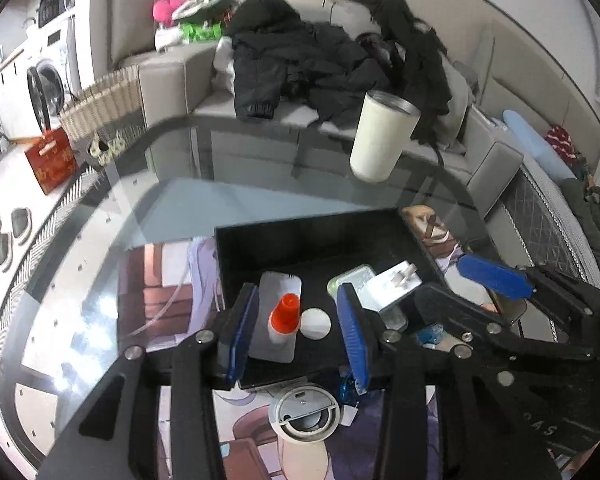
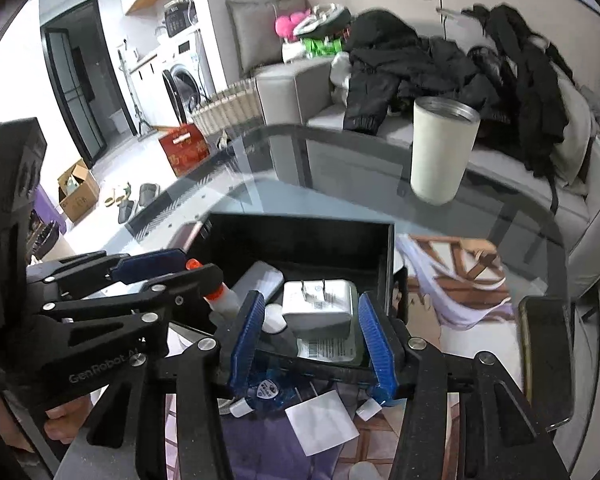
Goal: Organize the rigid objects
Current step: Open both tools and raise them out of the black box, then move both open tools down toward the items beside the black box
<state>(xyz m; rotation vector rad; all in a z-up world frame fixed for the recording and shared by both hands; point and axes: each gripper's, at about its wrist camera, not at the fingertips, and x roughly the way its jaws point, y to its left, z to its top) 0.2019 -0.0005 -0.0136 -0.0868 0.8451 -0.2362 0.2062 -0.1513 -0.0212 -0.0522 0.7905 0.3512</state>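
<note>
A black open box [image 1: 300, 222] sits on the glass table. In it lie a small bottle with an orange cap [image 1: 285, 316], a white ball [image 1: 315, 323], a flat grey slab [image 1: 278, 284], a white plug charger [image 2: 320, 304] and a pale green case [image 1: 350, 278]. My left gripper [image 1: 298, 332] hangs over the box's near left part. Its blue pads stand apart on either side of the bottle and ball without touching them. My right gripper [image 2: 310, 344] is open at the box's near edge, with the charger beyond its fingers.
A white tumbler with a steel rim [image 1: 380, 136] stands at the table's far side. A round grey lid [image 1: 306, 416], a blue item [image 2: 266, 390] and a white card [image 2: 322, 420] lie in front of the box. A dark phone [image 2: 548, 356] lies at the right. A sofa with black jackets [image 1: 300, 64] is behind.
</note>
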